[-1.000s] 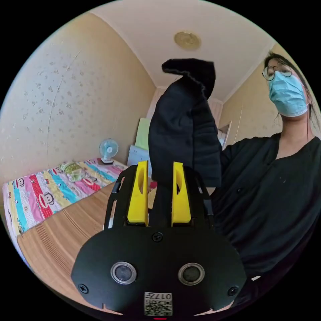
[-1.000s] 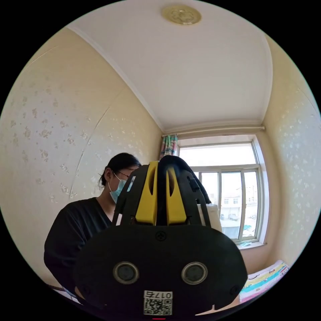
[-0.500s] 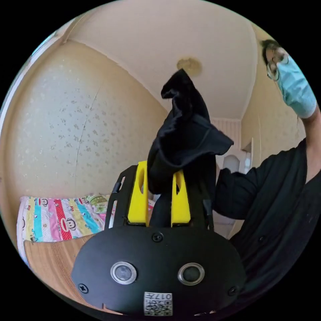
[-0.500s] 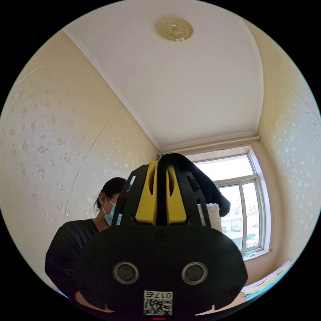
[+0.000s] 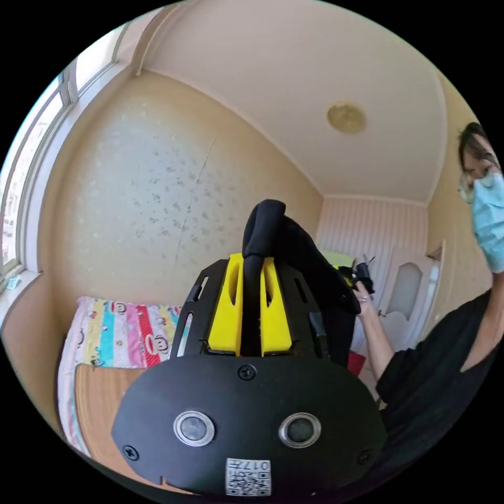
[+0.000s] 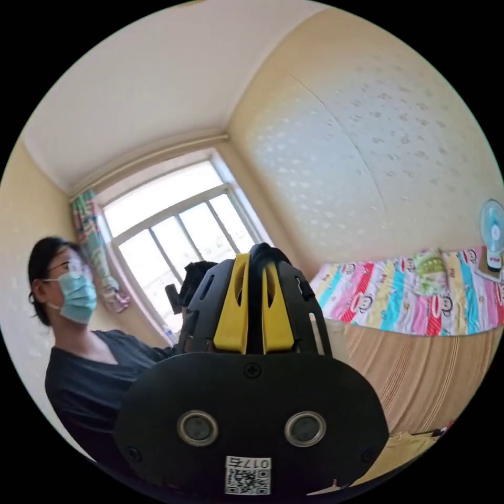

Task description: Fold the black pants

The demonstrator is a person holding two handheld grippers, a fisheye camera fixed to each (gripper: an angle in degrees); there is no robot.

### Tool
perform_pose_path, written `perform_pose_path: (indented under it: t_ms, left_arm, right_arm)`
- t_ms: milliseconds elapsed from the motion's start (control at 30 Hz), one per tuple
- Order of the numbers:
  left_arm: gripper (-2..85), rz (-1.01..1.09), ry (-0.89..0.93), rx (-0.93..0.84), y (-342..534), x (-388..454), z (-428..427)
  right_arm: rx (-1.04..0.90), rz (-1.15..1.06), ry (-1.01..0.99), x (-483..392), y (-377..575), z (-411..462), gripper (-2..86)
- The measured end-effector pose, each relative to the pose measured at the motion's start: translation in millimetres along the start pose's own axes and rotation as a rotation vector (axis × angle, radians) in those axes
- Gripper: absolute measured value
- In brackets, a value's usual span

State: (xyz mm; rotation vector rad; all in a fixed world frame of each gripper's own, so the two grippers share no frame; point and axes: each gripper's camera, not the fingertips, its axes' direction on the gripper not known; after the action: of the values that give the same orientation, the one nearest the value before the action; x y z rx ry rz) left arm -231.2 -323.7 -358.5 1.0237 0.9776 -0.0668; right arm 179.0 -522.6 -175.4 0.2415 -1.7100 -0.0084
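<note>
Black pants (image 5: 286, 247): held up in the air, off the bed, a fold pinched in each gripper.

Left gripper view: left gripper (image 5: 251, 268) has its two yellow jaws nearly closed, with a rolled ridge of black fabric standing up between them and bulging above the tips. Both jaws press on the cloth. From the tips the fabric falls away to the right and behind the gripper frame. Further right, the right gripper (image 5: 353, 275) is seen small, held in the person's hand (image 5: 363, 303), near the hanging edge of the pants; jaw state cannot be read from here. The person's black sleeve (image 5: 420, 378) fills the right edge.

Right gripper view: right gripper (image 6: 256, 262) jaws are drawn close together, a narrow band of black fabric (image 6: 257, 304) running down the slot between them and curling over the tips. Both jaws bear on it. To the left of the frame the left gripper (image 6: 185, 290) shows, dark, in front of the window (image 6: 173, 226); its jaws cannot be made out here.

Surroundings: bed with a striped cartoon-print sheet (image 6: 399, 299) on the far side and a woven straw mat (image 6: 420, 367) nearer. Small blue fan (image 6: 493, 231) stands at far right. Round ceiling lamp (image 5: 346, 117) overhead.
</note>
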Motion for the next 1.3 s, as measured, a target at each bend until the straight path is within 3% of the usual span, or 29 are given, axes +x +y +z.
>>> perform_pose_path:
  t_ms: [133,200,300,433,500,567,600,700,900,1000,1100,1167,1233,1300]
  left_arm:
    - [7.5,-0.244,-0.081,-0.395,-57,-175,200]
    - [8.6,-0.449,-0.162,-0.795,0,-286,282]
    - [9.1,-0.626,-0.176,-1.088,136,-359,292]
    - [1.1,-0.825,0.021,-1.236,327,-384,257]
    - [-0.3,-1.011,0.211,-1.229,438,-378,211]
    - [-0.5,-1.118,0.351,-1.104,486,-373,176]
    - [-0.3,-1.149,0.377,-0.993,499,-371,149]
    - [1.5,-1.079,0.296,-0.89,499,-359,94]
    - [12.7,-0.659,0.115,-1.148,493,-298,72]
    - [14.5,-0.67,0.166,-1.144,503,-289,70]
    - [6.8,-0.835,0.293,-1.151,510,-297,62]
    - [4.1,-0.93,0.434,-1.122,497,-300,52]
    - [3.4,-0.885,0.557,-1.022,447,-299,26]
    - [1.6,-0.744,0.583,-0.976,369,-290,-34]
  right_arm:
    - [-0.211,0.222,0.32,205,-85,163,5.3]
    - [-0.422,0.479,0.484,290,-62,215,7.8]
    - [-0.657,0.587,0.687,366,31,267,8.8]
    - [-1.037,0.54,0.622,438,226,313,7.1]
    - [-1.123,0.603,0.561,460,306,306,6.9]
    - [-1.141,0.693,0.491,474,366,289,6.9]
    - [-1.122,0.741,0.439,478,394,275,6.9]
    - [-1.061,0.793,0.345,472,441,244,7.5]
    - [-1.022,0.812,0.208,448,506,217,12.1]
    - [-1.074,0.899,0.157,439,544,209,11.4]
    - [-1.133,0.928,0.087,416,562,196,5.8]
    - [-1.056,0.901,-0.033,397,549,175,4.3]
    - [-0.746,0.934,-0.402,376,522,122,3.5]
    - [-0.613,0.924,-0.573,359,511,81,3.2]
